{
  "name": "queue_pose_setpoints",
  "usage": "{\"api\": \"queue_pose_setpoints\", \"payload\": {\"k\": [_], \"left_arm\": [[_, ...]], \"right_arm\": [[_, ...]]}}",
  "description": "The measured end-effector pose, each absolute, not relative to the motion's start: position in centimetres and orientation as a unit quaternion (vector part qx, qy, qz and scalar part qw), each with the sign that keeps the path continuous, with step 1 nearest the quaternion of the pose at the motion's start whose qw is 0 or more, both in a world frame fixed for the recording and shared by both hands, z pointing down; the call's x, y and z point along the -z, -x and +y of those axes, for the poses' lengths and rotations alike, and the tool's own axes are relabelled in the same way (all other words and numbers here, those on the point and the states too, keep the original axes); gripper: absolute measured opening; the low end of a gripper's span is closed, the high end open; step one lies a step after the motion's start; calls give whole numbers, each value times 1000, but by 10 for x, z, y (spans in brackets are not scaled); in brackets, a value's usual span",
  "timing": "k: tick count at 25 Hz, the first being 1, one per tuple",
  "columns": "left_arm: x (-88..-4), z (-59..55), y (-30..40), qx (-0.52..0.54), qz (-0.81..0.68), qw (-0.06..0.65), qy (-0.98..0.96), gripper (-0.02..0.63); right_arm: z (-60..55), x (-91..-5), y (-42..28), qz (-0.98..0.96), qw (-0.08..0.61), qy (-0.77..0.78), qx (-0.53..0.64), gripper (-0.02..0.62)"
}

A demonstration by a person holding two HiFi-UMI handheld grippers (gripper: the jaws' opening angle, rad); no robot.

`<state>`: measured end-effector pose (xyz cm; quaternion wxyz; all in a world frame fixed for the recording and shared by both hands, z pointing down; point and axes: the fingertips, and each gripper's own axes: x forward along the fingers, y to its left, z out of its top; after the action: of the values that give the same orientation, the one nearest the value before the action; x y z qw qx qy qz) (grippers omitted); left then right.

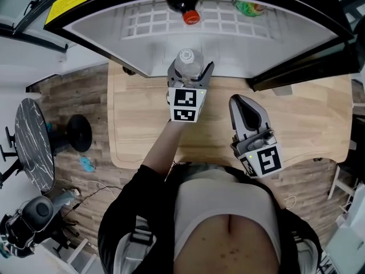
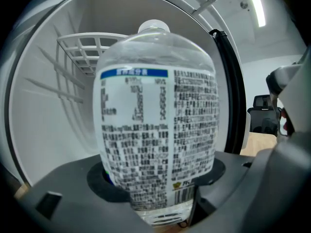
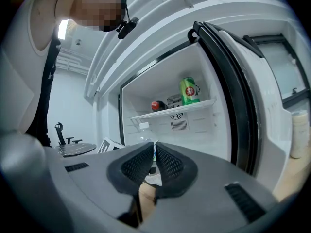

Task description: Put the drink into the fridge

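Below, pale table [image 1: 308, 119] and plank floor [image 1: 85, 90] front the fridge [image 1: 142, 50].

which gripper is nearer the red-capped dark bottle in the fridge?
Left. Left gripper, holding a clear plastic water bottle, is just short of the red-capped dark bottle; right gripper sits back over the wooden table.

A pale wooden tabletop [image 1: 137, 124] lies beneath both my tongs. Ahead of my left tongs [image 1: 190, 68] sits a dark bottle with a red cap [image 1: 191, 16], and a green drinks can [image 1: 249, 7] sits ahead of my right tongs [image 1: 242, 103]. Well off to the left of my left tongs, a round black marbled table [image 1: 33, 136] and a black round stool [image 1: 78, 133] stand on the brown wood-plank floor [image 1: 63, 93].
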<state>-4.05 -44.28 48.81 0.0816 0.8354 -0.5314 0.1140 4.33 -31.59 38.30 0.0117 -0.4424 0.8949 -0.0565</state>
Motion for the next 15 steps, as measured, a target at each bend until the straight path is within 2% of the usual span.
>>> {"api": "queue_pose_setpoints", "payload": {"k": [15], "left_arm": [[-495,-473,41,-120,-533,95,-832,345]], "right_arm": [[-317,-386,-43,894,5,444,60,35]]}}
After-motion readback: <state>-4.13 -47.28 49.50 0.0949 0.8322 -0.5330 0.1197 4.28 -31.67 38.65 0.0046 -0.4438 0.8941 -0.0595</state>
